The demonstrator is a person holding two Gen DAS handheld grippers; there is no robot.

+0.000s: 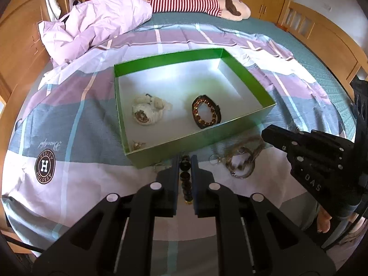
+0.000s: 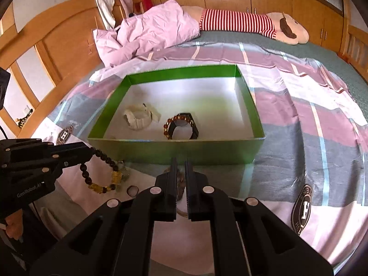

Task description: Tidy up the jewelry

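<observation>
A green box (image 1: 243, 120) (image 2: 184, 149) lies open on the bedspread. Inside it are a white watch (image 1: 146, 110) (image 2: 140, 117), a black watch ringed by an amber bead bracelet (image 1: 205, 111) (image 2: 181, 126), and a small gold piece (image 1: 137, 145). In front of the box, my left gripper (image 1: 185, 158) (image 2: 90, 149) is shut on a dark bead bracelet (image 1: 185, 176) (image 2: 101, 172), which hangs from its tips. To its right, my right gripper (image 2: 181, 161) (image 1: 264, 134) is shut on a tan chain with metal rings (image 1: 243, 158) (image 2: 179, 184), partly hidden between the fingers.
A small loose ring (image 1: 214, 159) (image 2: 132, 190) lies on the bedspread between the grippers. At the far end of the bed are a crumpled pink quilt (image 1: 96, 27) and a striped plush toy (image 1: 184, 2). Wooden bed rails (image 2: 57, 46) border the sides.
</observation>
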